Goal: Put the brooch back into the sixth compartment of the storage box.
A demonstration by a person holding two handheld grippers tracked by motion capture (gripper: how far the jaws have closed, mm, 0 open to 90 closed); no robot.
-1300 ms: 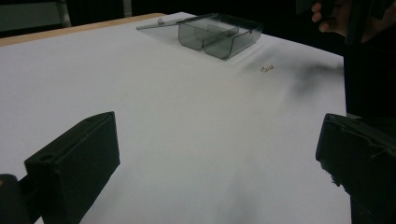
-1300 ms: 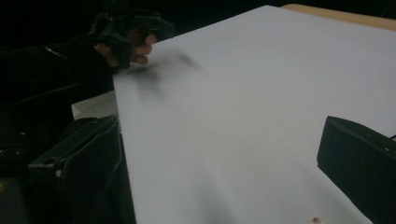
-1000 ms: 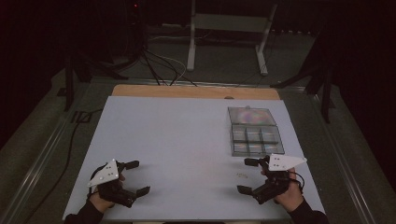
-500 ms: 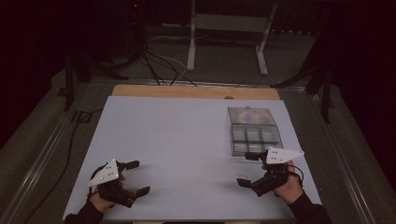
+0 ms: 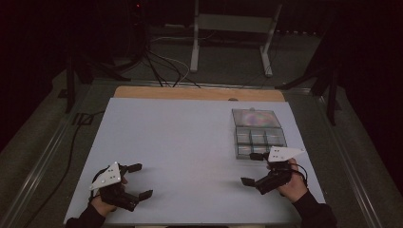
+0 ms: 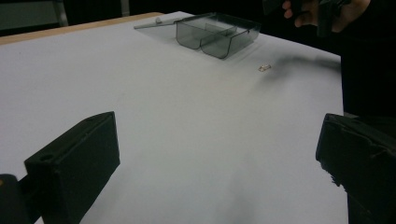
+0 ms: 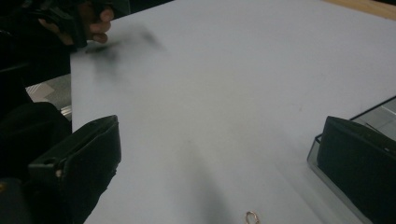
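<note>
A clear plastic compartment box (image 5: 259,137) lies at the right of the white table (image 5: 190,128), its lid (image 5: 254,116) folded open behind it. In the left gripper view the box (image 6: 218,33) is far ahead, with a tiny metal ring (image 6: 264,67) on the sheet beside it. The ring (image 7: 252,217) also lies just below my right gripper (image 7: 219,163), whose jaws stand wide apart and hold nothing. That right gripper (image 5: 251,168) hovers just in front of the box's near edge. My left gripper (image 5: 140,180) rests open and holds nothing at the front left; from its own camera the left gripper (image 6: 215,158) faces bare sheet.
A strip of bare wood (image 5: 199,93) shows at the table's far edge. Behind it stand a metal frame (image 5: 233,28) and cables (image 5: 157,66) on the floor. The other hand (image 7: 88,21) shows far off in the right gripper view.
My right gripper has shifted a little forward and left, closer to the box's near edge. The left gripper has stayed put.
</note>
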